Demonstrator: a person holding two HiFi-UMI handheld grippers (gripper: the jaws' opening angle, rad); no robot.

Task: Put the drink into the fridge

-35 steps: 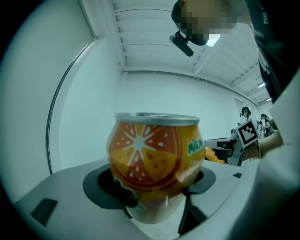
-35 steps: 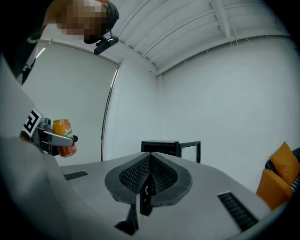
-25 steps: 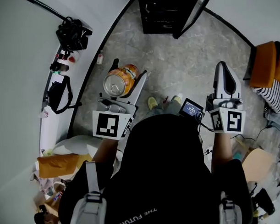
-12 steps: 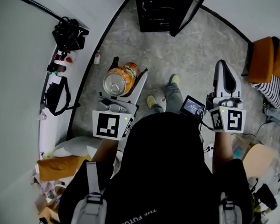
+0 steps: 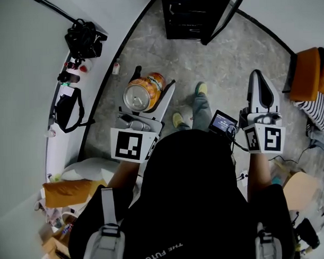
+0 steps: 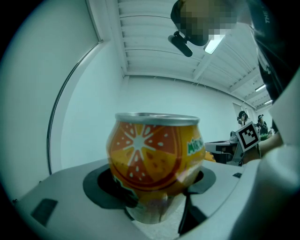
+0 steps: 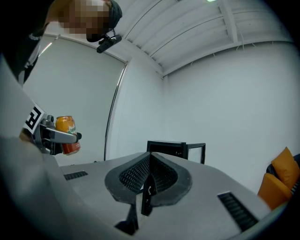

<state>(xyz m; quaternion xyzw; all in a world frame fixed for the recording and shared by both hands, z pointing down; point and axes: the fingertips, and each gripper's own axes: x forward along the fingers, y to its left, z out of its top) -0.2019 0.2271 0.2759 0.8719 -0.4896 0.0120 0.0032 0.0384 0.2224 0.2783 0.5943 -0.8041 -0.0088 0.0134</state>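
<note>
An orange drink can [image 5: 143,91] with a silver top sits clamped in my left gripper [image 5: 150,88], held upright above the grey floor. In the left gripper view the orange drink can [image 6: 154,157] fills the middle, squeezed between the two dark pads. From the right gripper view the can [image 7: 67,133] shows small at the far left. My right gripper [image 5: 261,91] is shut with nothing in it, its jaws [image 7: 149,180] pressed together. A small black fridge [image 5: 195,14] stands ahead with its glass door [image 5: 224,15] swung open; the right gripper view shows the fridge [image 7: 174,149] straight ahead.
A white curved wall [image 5: 22,78] runs along the left, with a black bag [image 5: 84,40] and clutter on a ledge. An orange seat [image 5: 307,73] stands at the right. The person's shoes [image 5: 201,89] are on the floor between the grippers.
The person has stepped forward, one shoe moving ahead on the floor. The left gripper with the can has shifted slightly to the right. The right gripper has stayed put.
</note>
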